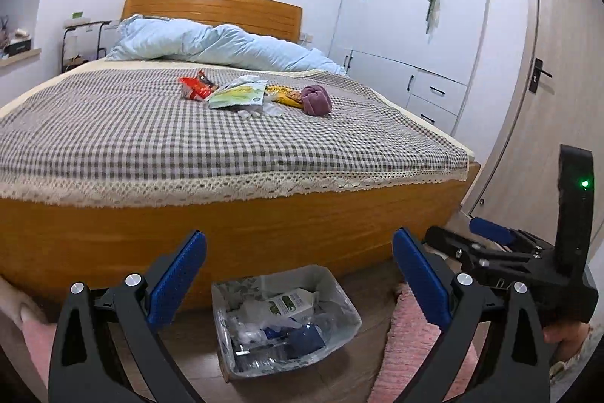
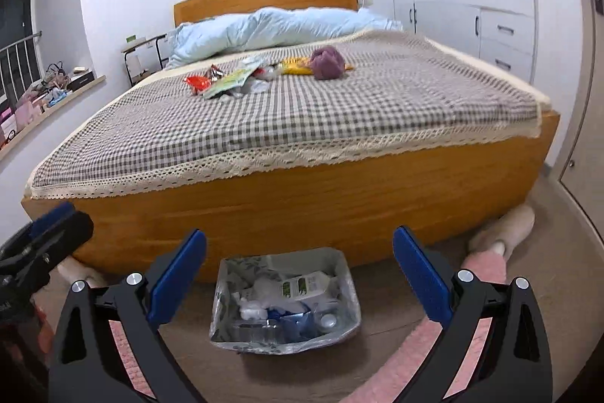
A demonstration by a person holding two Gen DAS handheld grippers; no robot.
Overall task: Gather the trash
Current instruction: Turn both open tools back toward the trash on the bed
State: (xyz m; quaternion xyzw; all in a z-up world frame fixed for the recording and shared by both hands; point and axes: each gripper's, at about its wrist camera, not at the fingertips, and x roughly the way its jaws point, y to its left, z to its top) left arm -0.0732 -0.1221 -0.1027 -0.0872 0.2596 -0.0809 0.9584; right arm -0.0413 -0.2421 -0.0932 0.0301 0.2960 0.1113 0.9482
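Trash lies in a cluster on the checked bedspread [image 1: 151,146]: a red wrapper [image 1: 194,87] [image 2: 198,82], a green-white packet [image 1: 238,95] [image 2: 228,81], a yellow wrapper [image 1: 285,96] [image 2: 296,66] and clear plastic [image 1: 264,109]. A purple cloth ball [image 1: 316,99] [image 2: 326,62] sits beside them. On the floor at the bed's foot stands a lined bin [image 1: 230,361] [image 2: 221,308] holding a carton and other rubbish. My left gripper [image 1: 300,282] hangs open above the bin, empty. My right gripper [image 2: 300,280] is also open and empty over the bin, and it appears at the right of the left wrist view [image 1: 490,233].
A wooden bed frame [image 2: 302,206] stands between me and the trash. A light blue duvet [image 1: 211,44] is piled at the headboard. White wardrobes [image 1: 415,6] and a door [image 1: 547,63] are on the right. The person's pink-trousered legs and slippers [image 2: 502,233] flank the bin.
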